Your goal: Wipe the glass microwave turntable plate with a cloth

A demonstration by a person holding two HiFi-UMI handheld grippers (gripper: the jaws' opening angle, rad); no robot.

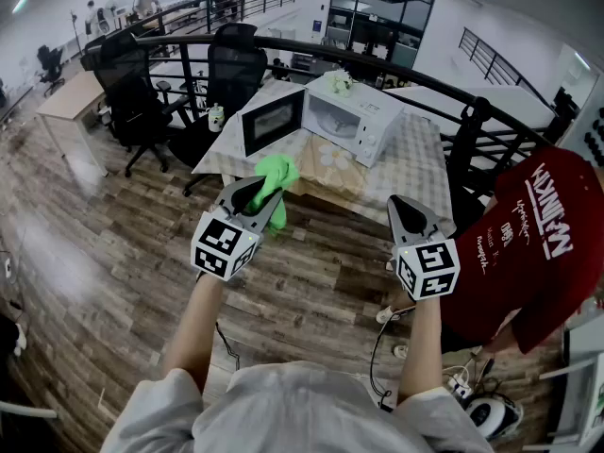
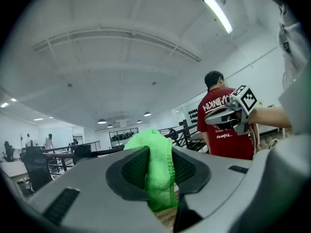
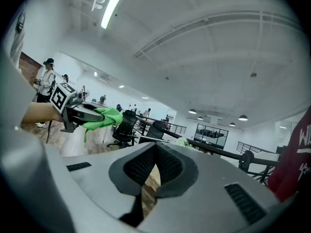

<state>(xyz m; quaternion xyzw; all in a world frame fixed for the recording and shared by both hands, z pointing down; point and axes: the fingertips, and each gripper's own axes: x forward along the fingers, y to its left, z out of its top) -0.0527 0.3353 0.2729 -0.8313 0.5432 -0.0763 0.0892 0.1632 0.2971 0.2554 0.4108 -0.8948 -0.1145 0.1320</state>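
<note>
A bright green cloth (image 1: 275, 179) is pinched in my left gripper (image 1: 266, 196), held up in front of me above the wooden floor. In the left gripper view the cloth (image 2: 156, 171) fills the gap between the dark pads. My right gripper (image 1: 404, 209) is shut and holds nothing; its pads (image 3: 167, 169) meet at the tip. A white microwave (image 1: 335, 116) stands on the table (image 1: 415, 173) ahead with its door (image 1: 273, 119) swung open. The glass turntable plate inside it cannot be made out. The right gripper view shows the left gripper (image 3: 99, 114) with the cloth (image 3: 108, 116) off to the left.
A person in a red shirt (image 1: 533, 243) stands close on my right. Black office chairs (image 1: 231, 69) and a curved black railing (image 1: 415, 74) surround the table. Cables and a power strip (image 1: 464, 381) lie on the floor at lower right.
</note>
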